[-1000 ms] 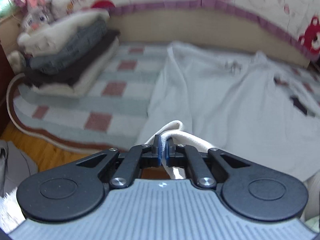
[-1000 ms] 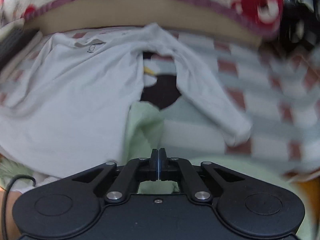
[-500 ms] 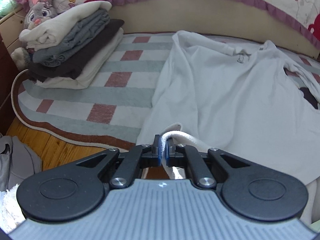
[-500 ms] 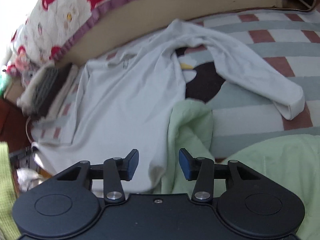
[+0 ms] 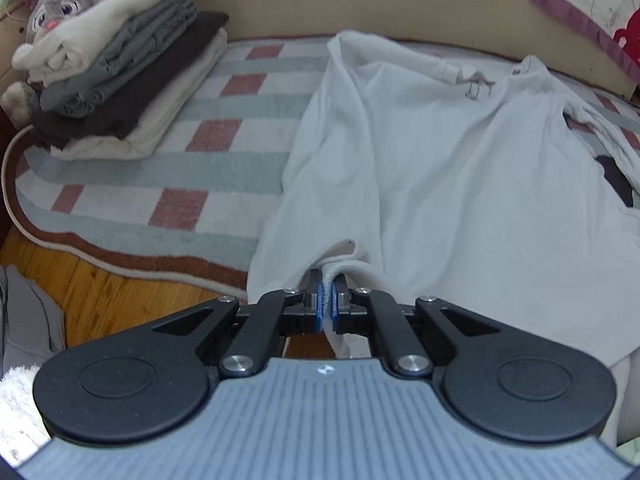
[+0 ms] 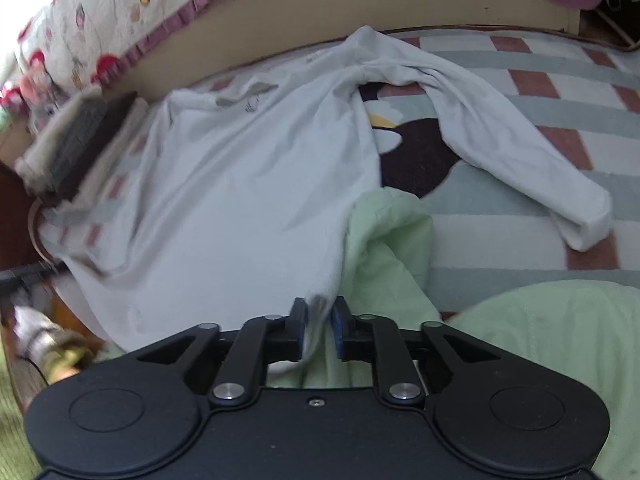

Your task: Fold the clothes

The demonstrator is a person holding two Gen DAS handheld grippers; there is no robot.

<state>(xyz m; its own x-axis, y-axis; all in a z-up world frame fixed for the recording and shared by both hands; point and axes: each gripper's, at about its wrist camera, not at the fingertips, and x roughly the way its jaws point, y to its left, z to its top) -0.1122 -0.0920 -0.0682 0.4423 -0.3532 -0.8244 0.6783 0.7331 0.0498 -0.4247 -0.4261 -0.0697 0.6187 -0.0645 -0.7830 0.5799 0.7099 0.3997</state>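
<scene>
A white long-sleeved shirt (image 5: 432, 168) lies spread and wrinkled on a checked rug (image 5: 168, 184), collar at the far side, one sleeve (image 6: 520, 160) stretched out to the right. The left gripper (image 5: 328, 300) sits low at the near hem, its jaws pinched on a fold of that edge. The right gripper (image 6: 318, 326) is at the shirt's near right corner, jaws narrowly apart with cloth between them, beside a green garment (image 6: 392, 248). A stack of folded clothes (image 5: 116, 80) rests far left.

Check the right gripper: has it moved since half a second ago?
Yes. The right gripper has closed in on the white shirt hem, its fingers narrowed around it, beside the green cloth.
</scene>
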